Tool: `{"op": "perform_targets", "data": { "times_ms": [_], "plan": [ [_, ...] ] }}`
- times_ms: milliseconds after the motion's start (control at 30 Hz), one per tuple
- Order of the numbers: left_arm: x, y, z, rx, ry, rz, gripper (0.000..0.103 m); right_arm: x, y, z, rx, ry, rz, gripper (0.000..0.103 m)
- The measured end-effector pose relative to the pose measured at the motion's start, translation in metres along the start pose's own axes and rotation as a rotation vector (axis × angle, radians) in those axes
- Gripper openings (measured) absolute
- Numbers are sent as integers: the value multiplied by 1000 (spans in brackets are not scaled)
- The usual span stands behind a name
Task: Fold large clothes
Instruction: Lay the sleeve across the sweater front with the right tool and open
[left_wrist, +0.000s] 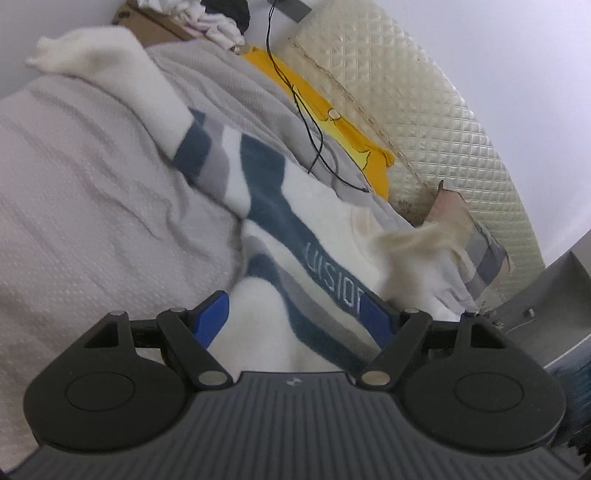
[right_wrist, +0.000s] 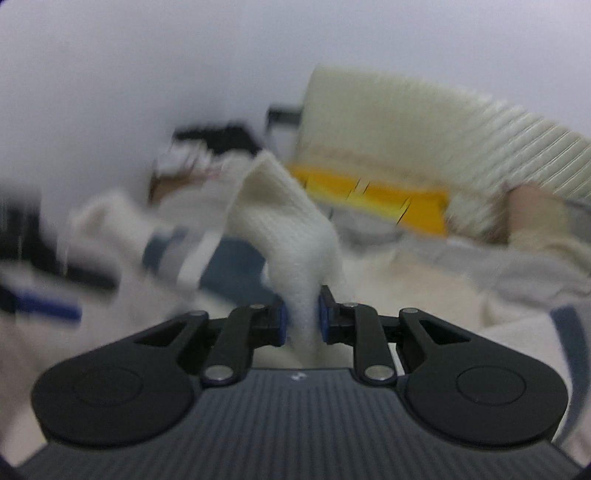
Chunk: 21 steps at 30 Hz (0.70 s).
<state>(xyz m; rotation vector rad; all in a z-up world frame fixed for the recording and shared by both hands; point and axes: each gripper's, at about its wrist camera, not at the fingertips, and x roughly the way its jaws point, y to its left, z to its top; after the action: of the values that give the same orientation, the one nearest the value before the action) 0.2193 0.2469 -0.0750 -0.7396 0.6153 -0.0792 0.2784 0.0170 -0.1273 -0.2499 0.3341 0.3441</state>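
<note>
**Kid:** Two hand-held grippers! Which one has the sweater (left_wrist: 280, 229)?

**Helper:** The right hand-held gripper (right_wrist: 302, 317) is clamped on a white fold (right_wrist: 284, 229) that sticks up toward 11 o'clock.

**Kid:** And the left hand-held gripper (left_wrist: 297, 314)?

**Helper:** Its jaws are wide apart, holding nothing. The sweater lies on the bed (left_wrist: 74, 184) right under it, stretching long toward 11 o'clock. I think the right one is nearer for folding.

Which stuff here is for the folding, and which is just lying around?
For the folding:
- sweater, white with blue and grey stripes
- right claw, pinching a white bit of the sweater
- left claw, open over the sweater

Just lying around:
- yellow cloth
- black cable
- cardboard box
- grey bedcover
</note>
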Motion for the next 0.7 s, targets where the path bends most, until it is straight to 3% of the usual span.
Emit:
{"op": "perform_targets", "data": {
  "times_ms": [67, 133, 200, 267, 400, 500, 600, 700],
  "plan": [
    [7, 2, 0, -7, 16, -28, 81, 10, 2, -6, -4, 67, 39, 34],
    [13, 2, -1, -12, 27, -52, 81, -1, 7, -9, 14, 66, 68, 47],
    [20, 3, -2, -25, 44, -77, 81, -19, -1, -4, 52, 33, 93, 72],
    [28, 3, -5, -41, 64, -96, 81, -32, -16, 1, 110, 16, 107, 78],
    [37, -4, -11, -34, 93, -115, 84, -60, -53, -8, 228, -3, 114, 78],
    [42, -10, -18, -16, 102, -88, 85, -73, -81, -15, 238, -22, 10, 78],
    [47, -16, -25, -6, 103, -61, 85, -75, -119, -18, 205, -28, -191, 78],
    [53, -21, -32, 5, 107, -50, 85, -51, -161, -15, 179, 13, -404, 78]
  ]
}}
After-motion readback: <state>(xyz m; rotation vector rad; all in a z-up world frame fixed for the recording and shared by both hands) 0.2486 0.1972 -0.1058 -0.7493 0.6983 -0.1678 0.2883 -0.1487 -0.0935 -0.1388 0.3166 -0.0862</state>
